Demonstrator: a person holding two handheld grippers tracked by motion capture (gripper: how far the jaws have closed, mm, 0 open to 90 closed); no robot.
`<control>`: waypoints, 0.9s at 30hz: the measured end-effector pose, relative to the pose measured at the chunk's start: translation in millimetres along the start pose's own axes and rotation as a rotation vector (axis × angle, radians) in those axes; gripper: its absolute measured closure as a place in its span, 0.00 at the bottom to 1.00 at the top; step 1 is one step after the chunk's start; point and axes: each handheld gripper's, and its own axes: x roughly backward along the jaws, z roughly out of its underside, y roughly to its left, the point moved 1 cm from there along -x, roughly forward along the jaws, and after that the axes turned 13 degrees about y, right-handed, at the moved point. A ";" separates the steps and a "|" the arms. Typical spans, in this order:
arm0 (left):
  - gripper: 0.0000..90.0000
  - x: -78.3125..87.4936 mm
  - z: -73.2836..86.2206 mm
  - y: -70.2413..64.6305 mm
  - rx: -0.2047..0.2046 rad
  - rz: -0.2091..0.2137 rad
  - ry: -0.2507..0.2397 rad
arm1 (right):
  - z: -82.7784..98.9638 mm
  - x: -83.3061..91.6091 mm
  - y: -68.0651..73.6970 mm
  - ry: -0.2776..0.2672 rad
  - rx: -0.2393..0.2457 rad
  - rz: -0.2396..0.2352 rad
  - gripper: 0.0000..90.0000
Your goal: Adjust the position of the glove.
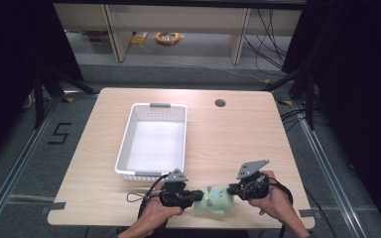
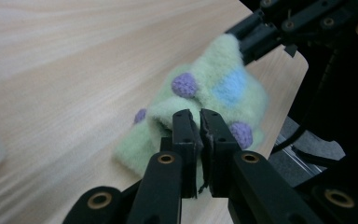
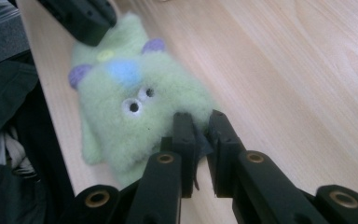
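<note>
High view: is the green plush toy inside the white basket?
No, the green plush toy lies on the table near its front edge, outside the white basket.

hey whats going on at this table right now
A person holds a two-jaw gripper in each hand at the near edge of a light wooden table. The left gripper and the right gripper each pinch a fluffy pale green plush toy with purple spots and a blue patch, one from each side. A white slotted plastic basket stands further back with nothing visible inside it.

white basket, wooden table
</note>
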 end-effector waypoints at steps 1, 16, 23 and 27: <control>0.94 -0.9 0.9 0.9 0.007 0.001 -0.002 | -1.0 -4.7 -1.5 -0.013 -0.013 -0.011 0.93; 0.85 -2.6 12.6 11.4 0.035 -0.042 -0.001 | 12.4 -12.0 -5.7 -0.017 -0.128 -0.018 0.75; 0.66 3.6 14.0 10.1 0.073 -0.048 -0.018 | 17.5 4.3 -4.3 -0.135 -0.298 -0.020 0.56; 0.57 8.6 16.0 14.2 0.106 -0.046 -0.022 | 18.0 -1.0 2.3 -0.154 -0.342 -0.059 0.48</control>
